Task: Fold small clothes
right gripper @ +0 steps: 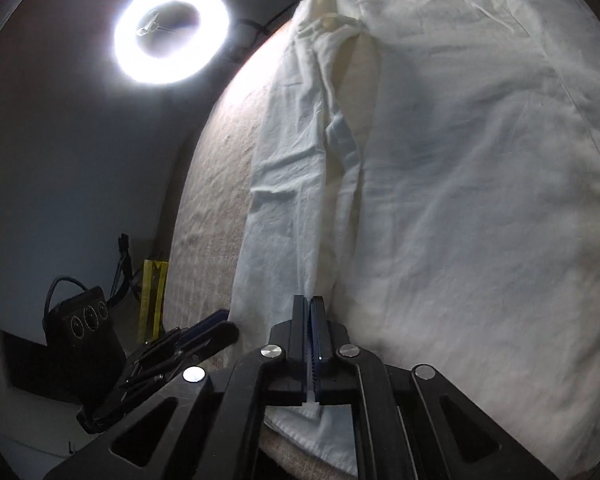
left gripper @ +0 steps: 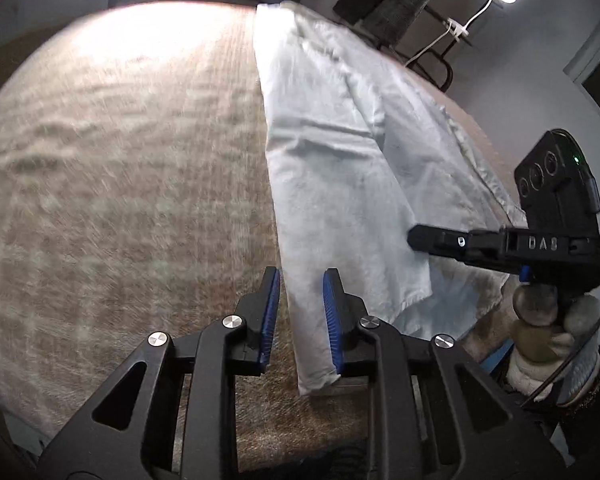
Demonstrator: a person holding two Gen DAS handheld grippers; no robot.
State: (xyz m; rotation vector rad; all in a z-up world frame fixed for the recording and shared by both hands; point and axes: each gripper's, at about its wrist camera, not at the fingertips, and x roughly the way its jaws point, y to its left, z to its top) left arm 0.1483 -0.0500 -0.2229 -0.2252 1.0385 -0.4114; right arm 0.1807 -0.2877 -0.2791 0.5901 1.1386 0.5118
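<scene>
Tan cloth-covered table; white garment on it.

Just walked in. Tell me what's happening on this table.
A person is folding a white garment spread on a beige textured table cover, using handheld tongs in each hand. The left tongs stand partly open, with a strip of the garment's edge lying between the blue pads, not clamped. The right tongs are shut on a fold of the same cloth near its closer edge. The fold isn't finished.
</scene>
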